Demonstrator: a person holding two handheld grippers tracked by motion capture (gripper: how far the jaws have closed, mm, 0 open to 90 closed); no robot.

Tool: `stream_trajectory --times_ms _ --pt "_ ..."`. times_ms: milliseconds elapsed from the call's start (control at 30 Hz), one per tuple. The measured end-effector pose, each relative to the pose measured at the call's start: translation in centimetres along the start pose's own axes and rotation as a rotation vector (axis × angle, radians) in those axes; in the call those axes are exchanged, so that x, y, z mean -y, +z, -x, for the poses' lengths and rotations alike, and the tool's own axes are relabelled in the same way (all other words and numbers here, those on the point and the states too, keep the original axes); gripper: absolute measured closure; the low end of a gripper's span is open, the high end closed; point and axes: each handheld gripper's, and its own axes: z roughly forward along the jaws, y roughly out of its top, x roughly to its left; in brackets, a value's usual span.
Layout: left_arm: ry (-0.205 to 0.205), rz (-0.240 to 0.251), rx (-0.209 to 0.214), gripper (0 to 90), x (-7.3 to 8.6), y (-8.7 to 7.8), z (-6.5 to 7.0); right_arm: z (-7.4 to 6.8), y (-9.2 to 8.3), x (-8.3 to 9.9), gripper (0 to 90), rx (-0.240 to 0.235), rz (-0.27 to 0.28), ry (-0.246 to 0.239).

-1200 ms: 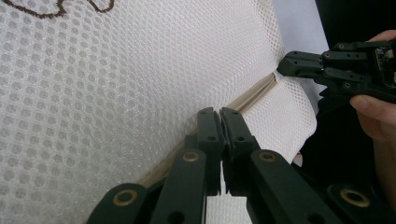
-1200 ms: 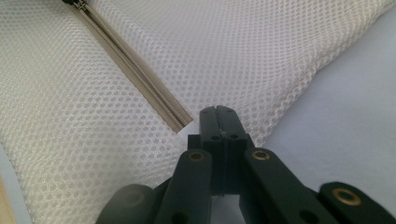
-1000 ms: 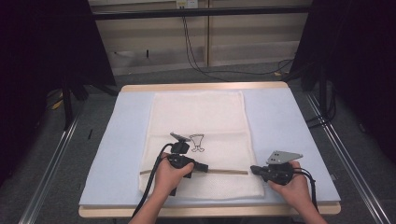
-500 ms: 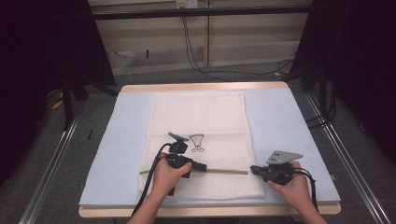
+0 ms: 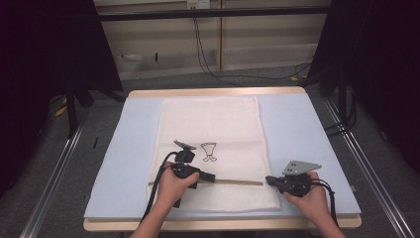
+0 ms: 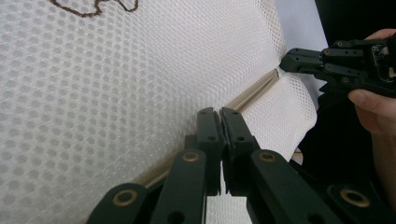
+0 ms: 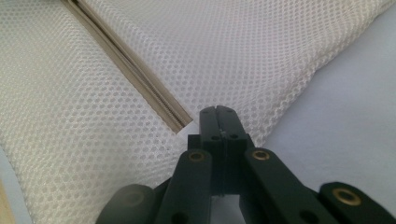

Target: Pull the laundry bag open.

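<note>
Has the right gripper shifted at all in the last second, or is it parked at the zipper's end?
No. In the high view the right gripper sits at the right end of the zipper, near the mesh bag's right edge, as before.

A white mesh bag with a honeycomb weave lies on a pale blue table cover. A beige zipper crosses the bag toward 6 o'clock. Near its centre is a dark brown outline drawing. Both grippers are black with brass-coloured rivets: left gripper, right gripper.
</note>
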Motion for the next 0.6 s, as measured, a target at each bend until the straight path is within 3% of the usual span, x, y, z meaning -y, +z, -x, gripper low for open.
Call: stream_trajectory --times_ms 133,600 --pt "-0.015 0.010 0.005 87.4 0.18 -0.33 -0.15 -0.02 -0.03 0.02 90.0 0.000 -0.001 0.002" --pt "-0.007 0.016 0.000 87.4 0.39 -1.02 -0.52 0.01 -0.04 0.03 90.0 -0.002 0.000 0.003"
